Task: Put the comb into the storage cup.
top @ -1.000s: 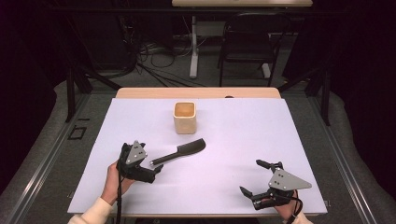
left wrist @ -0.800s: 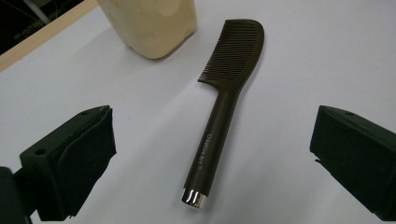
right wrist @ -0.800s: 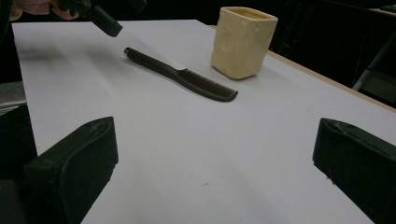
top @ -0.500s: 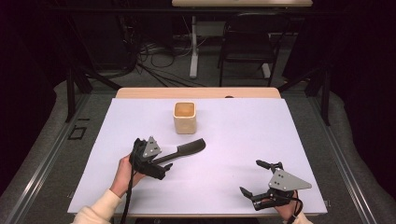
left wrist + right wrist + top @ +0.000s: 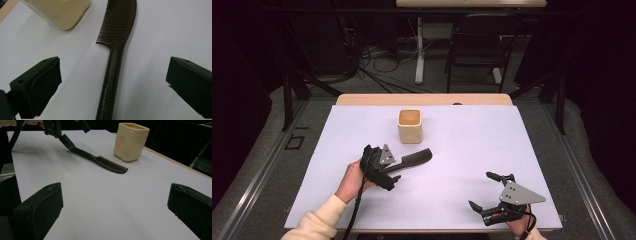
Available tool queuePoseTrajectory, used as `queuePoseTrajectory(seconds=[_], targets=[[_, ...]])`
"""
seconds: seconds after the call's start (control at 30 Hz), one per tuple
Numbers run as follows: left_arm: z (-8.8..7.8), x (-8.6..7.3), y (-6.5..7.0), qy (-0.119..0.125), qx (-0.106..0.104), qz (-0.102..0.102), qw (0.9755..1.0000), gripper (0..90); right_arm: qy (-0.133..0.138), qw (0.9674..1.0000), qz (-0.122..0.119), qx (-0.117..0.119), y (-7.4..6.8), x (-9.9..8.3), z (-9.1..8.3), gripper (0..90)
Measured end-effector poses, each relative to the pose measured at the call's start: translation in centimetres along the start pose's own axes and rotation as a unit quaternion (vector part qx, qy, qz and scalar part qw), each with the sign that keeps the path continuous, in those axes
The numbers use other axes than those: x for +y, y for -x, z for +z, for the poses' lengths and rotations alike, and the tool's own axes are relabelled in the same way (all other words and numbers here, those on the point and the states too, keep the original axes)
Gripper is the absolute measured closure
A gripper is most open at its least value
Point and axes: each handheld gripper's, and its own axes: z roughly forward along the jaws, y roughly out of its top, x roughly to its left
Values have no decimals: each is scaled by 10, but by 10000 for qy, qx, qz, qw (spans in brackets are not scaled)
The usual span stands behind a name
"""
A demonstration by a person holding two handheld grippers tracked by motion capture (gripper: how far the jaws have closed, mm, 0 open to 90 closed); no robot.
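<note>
Your left gripper (image 5: 384, 170) sits wide open over the comb (image 5: 113, 65), holding nothing; in the left gripper view the handle runs straight up between the jaws, toward 12 o'clock, teeth at the far end beside the cup (image 5: 410, 126). On the table (image 5: 472, 150) the comb lies near centre-left, its long axis pointing from your left hand (image 5: 352, 176) toward 2 o'clock, just short of the cup at 12. Whether the jaws reach low enough to straddle the handle is hard to judge. Your right gripper (image 5: 492, 197), also open and empty, rests well apart at 5 o'clock, so the left is the nearer one for the grasp.
</note>
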Motion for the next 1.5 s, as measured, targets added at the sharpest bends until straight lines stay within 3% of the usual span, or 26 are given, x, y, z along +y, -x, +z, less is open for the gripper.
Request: queuePoseTrajectory(seconds=[0.4,0.57,0.87,1.03,1.1,1.17,1.23,1.43,1.5], targets=[[10,11,-8,-528,-13,53,9986,0,-30,10000,28,0,0,0,0,0],[16,16,-10,-888,-99,81,9960,0,-67,10000,20,-23,0,-1,1,12],[29,25,-7,-1193,-132,216,9925,8,-56,10000,21,-13,0,-1,0,8],[34,30,-8,-1361,-222,271,9901,167,-65,10000,26,5,0,-1,1,8],[36,32,-9,-1469,-264,297,9884,186,-73,10000,47,15,0,-1,1,8],[38,33,-9,-1583,-336,349,9862,276,-72,10000,56,14,0,-1,1,8],[40,35,-9,-1688,-372,407,9841,307,-68,10000,55,13,0,-1,1,8],[43,41,-10,-1815,-585,445,9806,486,-75,10000,34,15,0,-1,1,8],[44,44,-10,-1877,-668,438,9790,498,-75,10000,38,11,0,-1,1,8]])
